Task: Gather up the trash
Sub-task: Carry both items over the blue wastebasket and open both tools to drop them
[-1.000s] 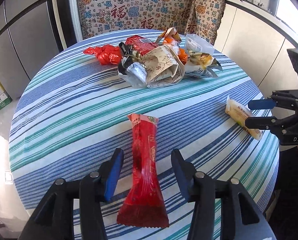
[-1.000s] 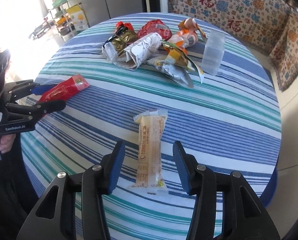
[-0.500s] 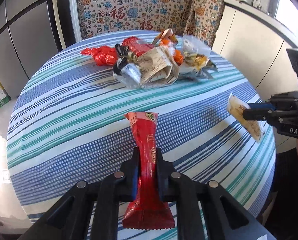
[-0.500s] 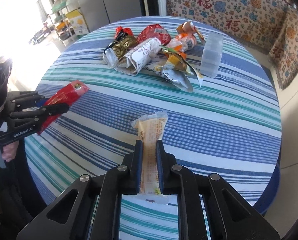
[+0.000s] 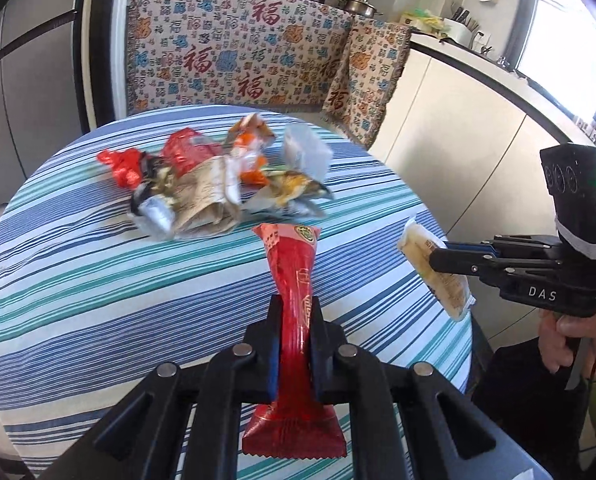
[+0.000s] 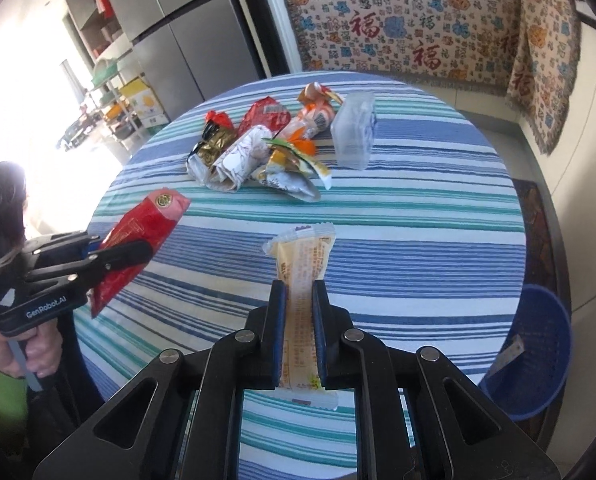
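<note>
The left gripper (image 5: 293, 320) is clamping a long red wrapper (image 5: 293, 280) at its narrow middle, both pads pressed flat against the foil, and it is holding the wrapper clear of the striped tablecloth (image 5: 97, 280) — the crimped tail is hanging below the fingers and the printed end is pointing forward toward the middle of the table. In the right wrist view the same wrapper is angling upward out of that gripper at the left edge of the table, with the person's hand (image 6: 21, 354) wrapping the handle beneath.

The right gripper (image 6: 299, 308) is likewise closing tight on a pale yellow wrapper (image 6: 304, 256), pinching it along its length so the sealed top is sticking out ahead of the fingertips and the lower seal is showing behind them. From the left wrist view this yellow packet is being held in the air just off the table's right edge.

The rest of the trash is lying together on the far half of the table: a crumpled paper bag (image 6: 237, 160), a silver-and-yellow foil packet (image 6: 289, 172), red and orange wrappers, and a clear plastic box (image 6: 354, 132) just to their right — all well apart from both grippers. A blue basket (image 6: 538, 352) is standing on the floor beside the table's right edge, below the cloth.
</note>
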`<state>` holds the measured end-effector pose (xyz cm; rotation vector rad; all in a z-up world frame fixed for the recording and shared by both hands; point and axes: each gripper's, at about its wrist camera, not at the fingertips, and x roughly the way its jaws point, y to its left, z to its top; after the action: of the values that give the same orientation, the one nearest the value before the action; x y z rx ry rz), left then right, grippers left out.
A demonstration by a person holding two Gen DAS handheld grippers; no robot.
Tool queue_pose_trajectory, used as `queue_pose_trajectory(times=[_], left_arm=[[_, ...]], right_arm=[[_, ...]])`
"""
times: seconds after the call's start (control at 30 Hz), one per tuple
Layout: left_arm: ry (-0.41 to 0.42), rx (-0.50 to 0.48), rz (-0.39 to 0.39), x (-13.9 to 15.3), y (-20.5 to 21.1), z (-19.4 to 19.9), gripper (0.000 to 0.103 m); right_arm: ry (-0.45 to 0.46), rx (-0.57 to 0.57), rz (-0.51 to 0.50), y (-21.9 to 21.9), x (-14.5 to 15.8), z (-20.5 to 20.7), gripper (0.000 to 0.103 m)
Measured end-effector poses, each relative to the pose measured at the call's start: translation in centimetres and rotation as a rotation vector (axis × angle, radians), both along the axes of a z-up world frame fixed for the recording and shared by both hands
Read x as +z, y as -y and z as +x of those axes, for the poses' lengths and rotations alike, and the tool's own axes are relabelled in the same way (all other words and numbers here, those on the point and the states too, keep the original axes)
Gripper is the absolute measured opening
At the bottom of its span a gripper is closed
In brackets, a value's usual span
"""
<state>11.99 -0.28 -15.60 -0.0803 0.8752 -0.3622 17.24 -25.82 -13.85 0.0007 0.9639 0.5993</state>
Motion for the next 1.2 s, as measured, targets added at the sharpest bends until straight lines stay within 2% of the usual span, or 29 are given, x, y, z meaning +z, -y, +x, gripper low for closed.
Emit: queue_pose_trajectory(times=[0.33, 0.63, 0.73, 0.97, 1.2], left_arm=[[0.01, -0.115, -0.021, 1.0, 7.9, 2.0, 0.01], [0.032, -0.283, -0.028, 2.5, 18.9, 4.2, 0.01], [0.034, -0.317, -0.04, 2.4, 22.9, 5.1, 0.01], [0.002, -0.35, -0.054, 0.8, 30.6, 8.2, 0.01], [-0.043, -0.361, -0.038, -2.5, 35.2, 11.2, 0.01]], right_arm=[[0.031, -0.149, 0.041, 8.4, 0.7, 1.0, 0.012], [0.055, -0.378, -0.004, 20.6, 1.0, 2.9, 0.012], [0.049, -0.427, -0.005, 23.4, 0.8, 3.6, 0.012], [0.033, -0.528, 0.0, 28.8, -0.8, 6.0, 0.012], [0.019, -0.604, 0.036, 32.7, -3.3, 6.7, 0.012]])
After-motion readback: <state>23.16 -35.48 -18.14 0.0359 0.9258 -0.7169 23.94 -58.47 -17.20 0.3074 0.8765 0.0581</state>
